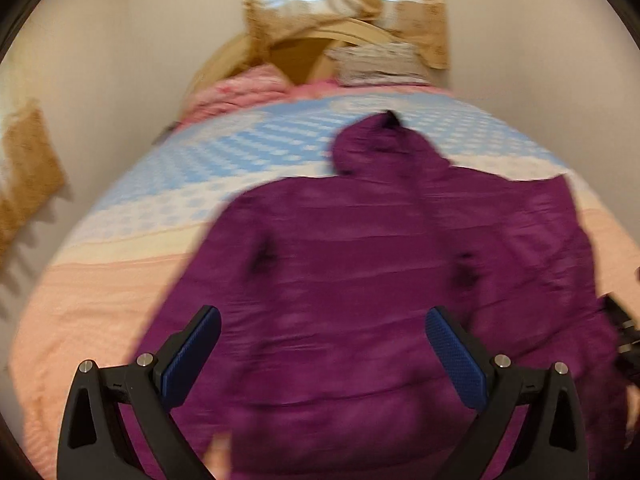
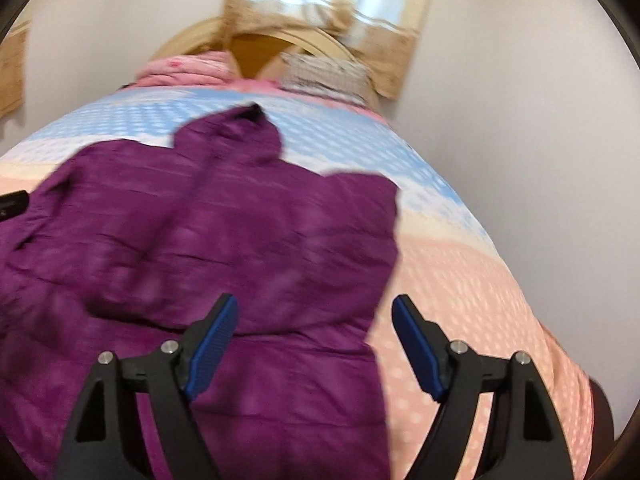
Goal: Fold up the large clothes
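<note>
Purple hooded jacket [image 1: 340, 280] lies spread flat on the bed [image 1: 100, 280], hood toward the headboard [image 1: 304, 48], hem toward the person. That suits folding: the whole outline is exposed and both sides are within reach from the foot of the bed.

Left hand-held gripper [image 1: 322, 344] hangs above the lower body of the jacket, jaws wide apart, holding nothing. Right hand-held gripper [image 2: 314, 338] is likewise spread wide and empty; its jaws straddle the jacket's right edge, one over purple fabric, the other over the pink bedspread. Likely lined up to take that side edge.

In the right view, the right sleeve [image 2: 360, 200] appears already laid in over the body; blur makes this uncertain. Both views are motion-smeared.

Pillow [image 1: 376, 62] and folded pink bedding [image 1: 240, 88] sit by the headboard, well apart from the jacket, so the working area stays free. Judged an early stage.
</note>
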`<state>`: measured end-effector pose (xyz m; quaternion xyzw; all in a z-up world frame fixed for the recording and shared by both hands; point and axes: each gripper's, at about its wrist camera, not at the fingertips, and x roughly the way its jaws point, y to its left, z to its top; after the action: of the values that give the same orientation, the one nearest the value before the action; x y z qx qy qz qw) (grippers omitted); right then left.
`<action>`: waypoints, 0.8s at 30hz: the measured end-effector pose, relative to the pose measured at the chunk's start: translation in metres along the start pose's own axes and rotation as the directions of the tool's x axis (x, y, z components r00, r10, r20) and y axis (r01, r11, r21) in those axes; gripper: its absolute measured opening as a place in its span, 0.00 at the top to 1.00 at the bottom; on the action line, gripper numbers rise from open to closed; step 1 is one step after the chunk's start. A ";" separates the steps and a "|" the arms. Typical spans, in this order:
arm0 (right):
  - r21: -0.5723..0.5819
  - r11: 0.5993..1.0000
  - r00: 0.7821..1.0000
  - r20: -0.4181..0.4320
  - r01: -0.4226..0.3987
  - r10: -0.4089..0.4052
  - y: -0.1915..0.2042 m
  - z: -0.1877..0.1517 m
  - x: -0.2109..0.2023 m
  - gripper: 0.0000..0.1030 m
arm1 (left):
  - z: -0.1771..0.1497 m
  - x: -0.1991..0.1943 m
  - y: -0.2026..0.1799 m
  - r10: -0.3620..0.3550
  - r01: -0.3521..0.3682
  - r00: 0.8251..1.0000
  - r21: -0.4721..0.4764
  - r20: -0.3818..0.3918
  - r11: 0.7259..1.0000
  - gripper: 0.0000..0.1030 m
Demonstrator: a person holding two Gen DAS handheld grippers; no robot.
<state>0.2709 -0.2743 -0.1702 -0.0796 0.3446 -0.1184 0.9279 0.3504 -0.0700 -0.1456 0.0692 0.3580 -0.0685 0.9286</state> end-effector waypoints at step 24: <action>0.057 0.998 0.996 -0.086 0.010 -0.005 -0.020 -0.043 0.042 0.08 | 0.009 0.039 -0.056 -0.157 0.156 0.987 0.086 0.009 0.984 0.87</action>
<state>0.2704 -0.3080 -0.2239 -0.0492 0.3801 -0.1350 0.9137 0.3751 -0.1292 -0.1697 0.0795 0.3518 -0.1571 0.9194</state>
